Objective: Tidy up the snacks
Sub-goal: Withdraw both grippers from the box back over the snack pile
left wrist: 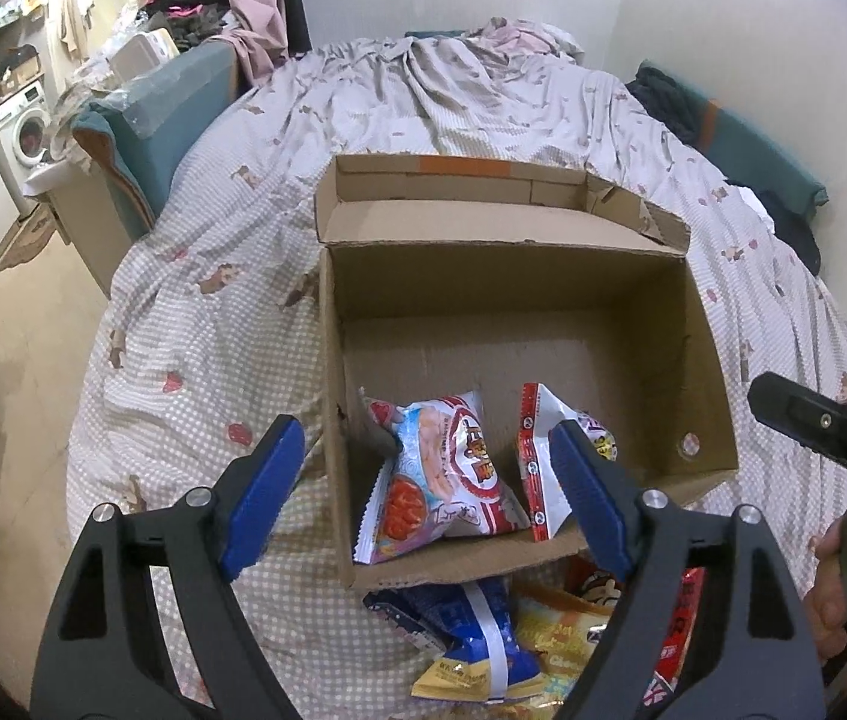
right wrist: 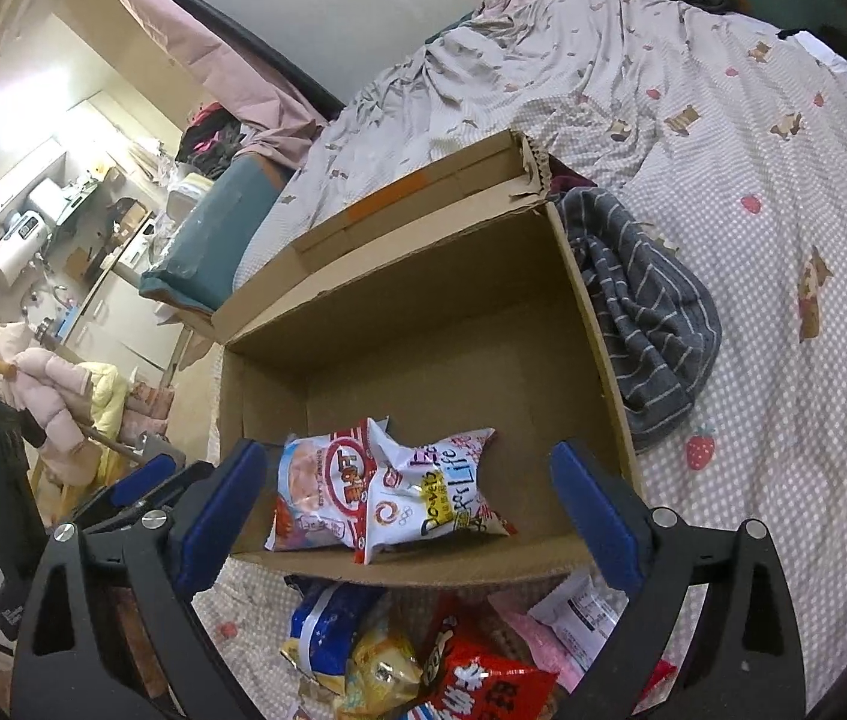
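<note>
An open cardboard box (left wrist: 633,324) lies on the bed, also in the right wrist view (right wrist: 423,324). Two snack bags lie at its near end: a red and white shrimp-snack bag (left wrist: 447,474) (right wrist: 321,486) and a white and red bag (left wrist: 543,450) (right wrist: 435,486). A pile of loose snack bags (left wrist: 495,648) (right wrist: 423,660) lies on the bed in front of the box. My left gripper (left wrist: 429,480) is open and empty above the box's near edge. My right gripper (right wrist: 405,510) is open and empty, also above the near edge; it shows at the right in the left view (left wrist: 813,420).
A grey striped cloth (right wrist: 645,312) lies against the box's right side. The bed has a patterned sheet (left wrist: 213,300). A teal headboard cushion (left wrist: 165,120) stands left of the bed, with a washing machine (left wrist: 21,126) and floor beyond. Dark clothes (left wrist: 675,102) lie at the far right.
</note>
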